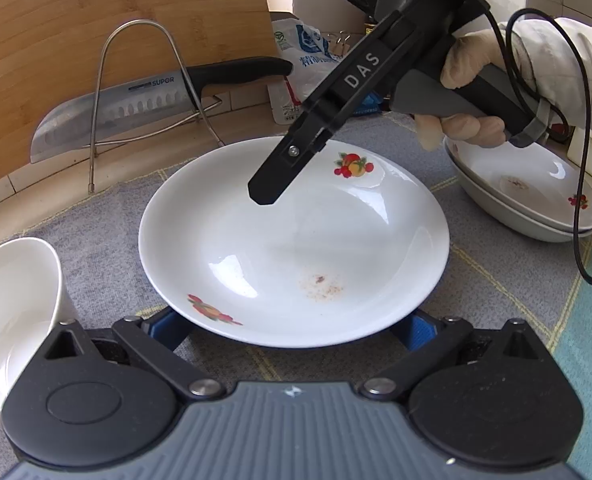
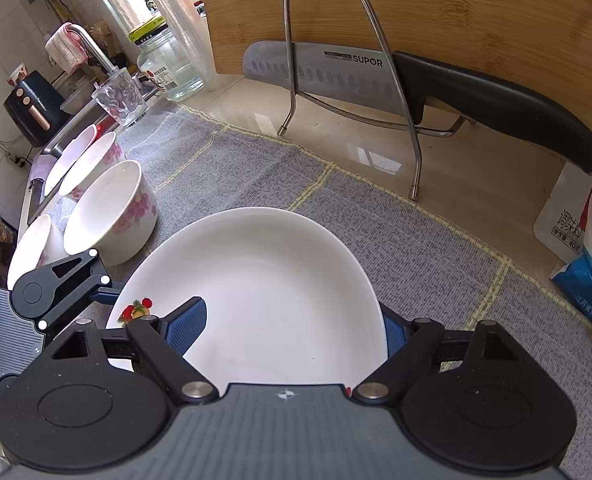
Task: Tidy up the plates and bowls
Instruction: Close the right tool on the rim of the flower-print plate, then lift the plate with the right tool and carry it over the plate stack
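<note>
The jaws of the left gripper (image 1: 292, 330) are spread wide on either side of the near rim of a white plate (image 1: 280, 248), their blue pads mostly hidden beneath the rim, so contact cannot be told. The jaws of the right gripper (image 2: 292, 332) are likewise held apart, with the opposite edge of the same plate (image 2: 272, 292) between the blue pads; whether the pads press on it cannot be told. The plate, printed with fruit and marked by a brownish stain, is seen over a grey mat (image 1: 108, 216) on the counter. A stack of similar plates (image 1: 532, 196) is set to the right, under the gloved hand (image 1: 464, 92). Several flowered bowls (image 2: 112, 216) are grouped to the left. Behind, a knife (image 2: 376, 76) is held in a wire rack (image 2: 336, 60) against a wooden cutting board (image 2: 436, 12).
</note>
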Demonstrator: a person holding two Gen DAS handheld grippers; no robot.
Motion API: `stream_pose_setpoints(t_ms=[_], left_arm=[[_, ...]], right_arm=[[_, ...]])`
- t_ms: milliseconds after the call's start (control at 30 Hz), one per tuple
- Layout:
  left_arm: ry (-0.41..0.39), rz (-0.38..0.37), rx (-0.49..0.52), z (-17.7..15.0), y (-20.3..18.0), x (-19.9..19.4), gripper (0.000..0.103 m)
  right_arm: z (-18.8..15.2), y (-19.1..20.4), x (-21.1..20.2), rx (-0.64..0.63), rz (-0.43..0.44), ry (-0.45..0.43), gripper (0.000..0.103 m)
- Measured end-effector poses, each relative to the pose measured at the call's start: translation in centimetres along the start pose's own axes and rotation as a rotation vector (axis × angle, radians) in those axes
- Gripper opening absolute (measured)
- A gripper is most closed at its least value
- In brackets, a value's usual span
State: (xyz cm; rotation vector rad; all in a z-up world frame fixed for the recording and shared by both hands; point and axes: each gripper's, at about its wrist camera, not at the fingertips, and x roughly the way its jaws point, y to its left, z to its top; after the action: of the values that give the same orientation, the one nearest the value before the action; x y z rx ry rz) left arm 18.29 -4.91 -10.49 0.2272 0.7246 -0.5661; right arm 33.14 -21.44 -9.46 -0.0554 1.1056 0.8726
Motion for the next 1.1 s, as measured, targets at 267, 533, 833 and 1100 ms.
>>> stream_pose_setpoints(t_ms=[267, 533, 833, 1100], left_arm=[[0.019, 0.002, 0.012, -0.2, -0.2, -0.5, 0.101], [0.035, -0.019, 0.018, -0.5, -0.7, -2.3, 0.101], [0.050, -0.049, 0.036, -0.5, -2.2, -4.9, 0.101], [0.059, -0.068, 0.074, -0.4, -4.2, -7.0, 0.101]], right_arm=[[-0.4, 0.9, -0.4, 0.007, 0.005, 0.001, 0.091], [-1.2, 2.8, -1.6, 0.010, 0.015, -0.004, 0.091], [-2.8, 4.9, -3.6, 0.031, 0.020, -0.012, 0.091], [-4.8, 6.6, -5.6, 0.041, 0.012, -0.033, 0.091]])
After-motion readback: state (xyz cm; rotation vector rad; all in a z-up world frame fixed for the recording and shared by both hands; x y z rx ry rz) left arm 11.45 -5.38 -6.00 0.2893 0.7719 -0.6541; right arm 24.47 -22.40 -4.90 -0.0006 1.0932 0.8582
